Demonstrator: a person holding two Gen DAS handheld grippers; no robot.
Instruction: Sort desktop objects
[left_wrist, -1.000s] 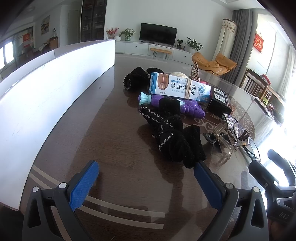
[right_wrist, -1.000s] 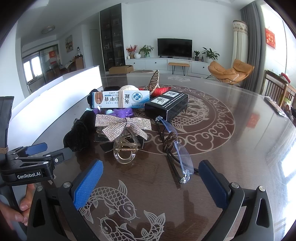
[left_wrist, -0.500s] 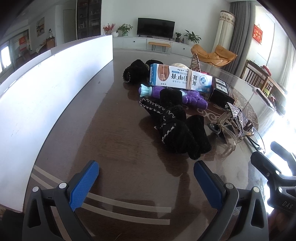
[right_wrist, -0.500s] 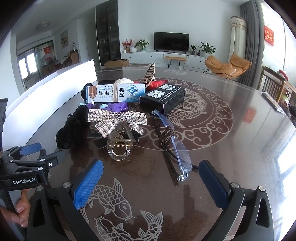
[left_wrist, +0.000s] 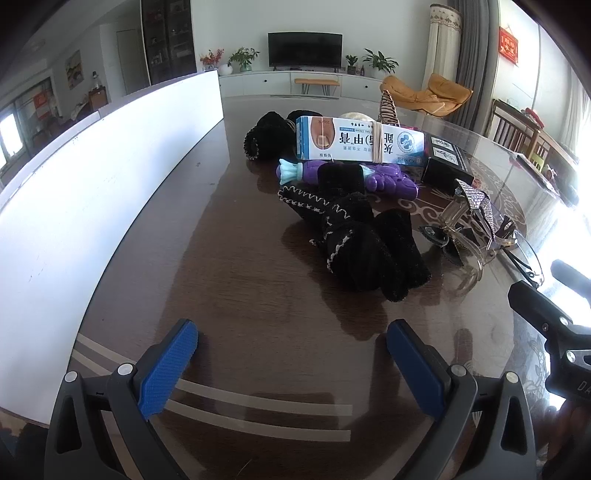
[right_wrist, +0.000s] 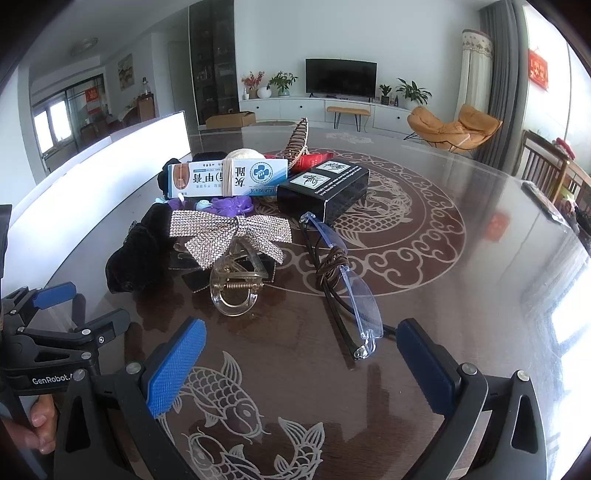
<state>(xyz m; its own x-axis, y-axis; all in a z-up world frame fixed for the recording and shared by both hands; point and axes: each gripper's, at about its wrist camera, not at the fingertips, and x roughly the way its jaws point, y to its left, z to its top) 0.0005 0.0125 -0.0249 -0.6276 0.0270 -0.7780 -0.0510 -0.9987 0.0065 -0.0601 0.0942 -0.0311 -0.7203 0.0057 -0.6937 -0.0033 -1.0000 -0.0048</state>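
A pile of objects lies on the dark round table (left_wrist: 229, 280). A black knitted glove (left_wrist: 354, 236) lies nearest my left gripper (left_wrist: 291, 362), which is open and empty a little short of it. Behind it are a purple toy (left_wrist: 384, 179), a white-blue medicine box (left_wrist: 358, 140) and a black box (left_wrist: 443, 162). In the right wrist view my right gripper (right_wrist: 301, 358) is open and empty, just short of a clear hair claw with a rhinestone bow (right_wrist: 231, 236) and rimless glasses (right_wrist: 347, 284).
A long white panel (left_wrist: 92, 192) stands along the table's left side. A red item (right_wrist: 310, 160), a cream ball (right_wrist: 243, 153) and a brown cone-shaped thing (right_wrist: 299, 138) lie behind the boxes. The left gripper also shows at the left edge (right_wrist: 55, 325).
Both grippers have moved forward a little toward the pile, so the objects look larger and nearer. Jaws stay open. Nothing on the table has moved.
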